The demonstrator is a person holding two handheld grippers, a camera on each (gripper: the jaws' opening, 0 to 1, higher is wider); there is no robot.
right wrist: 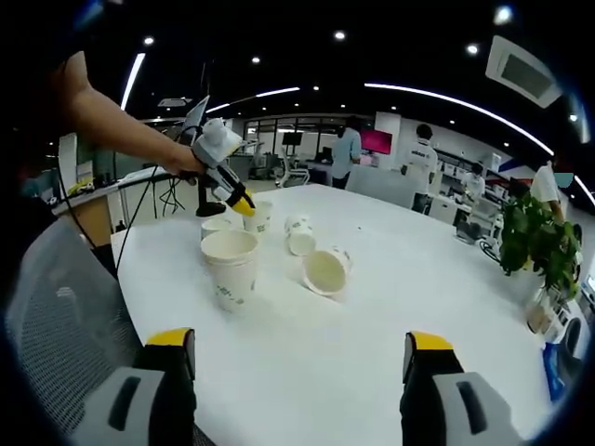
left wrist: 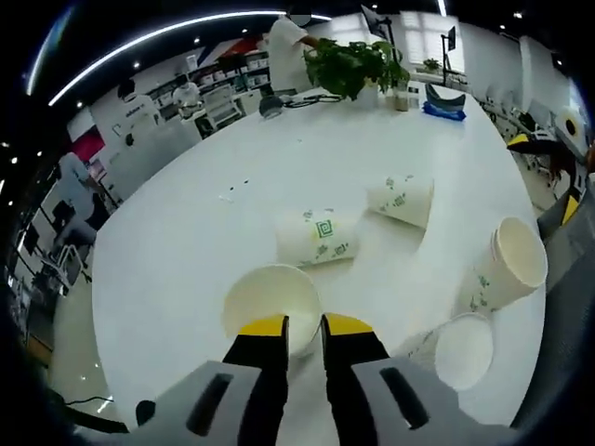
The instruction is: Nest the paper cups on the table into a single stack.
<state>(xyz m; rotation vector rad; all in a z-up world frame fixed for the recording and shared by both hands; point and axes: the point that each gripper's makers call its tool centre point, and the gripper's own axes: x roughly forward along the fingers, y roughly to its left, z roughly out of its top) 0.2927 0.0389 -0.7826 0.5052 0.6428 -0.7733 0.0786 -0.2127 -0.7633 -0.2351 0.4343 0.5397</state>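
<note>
My left gripper (left wrist: 304, 327) pinches the thin rim of an upright paper cup (left wrist: 271, 307); light, crushable, so gently. My right gripper (right wrist: 299, 355) hangs open, empty.

in the left gripper view the left gripper (left wrist: 304, 327) rises from the bottom edge with its two yellow-tipped jaws drawn close together, only a narrow gap between them, pinching the rim of a paper cup (left wrist: 272, 299). in the right gripper view that same gripper shows at upper left, held in the person's hand (right wrist: 189, 160) at the end of a bare forearm (right wrist: 112, 121) that reaches in from the left edge, its yellow tips angled downward. the right gripper (right wrist: 299, 356) sits low in its own view with its jaws spread wide apart, nothing between them.
</note>
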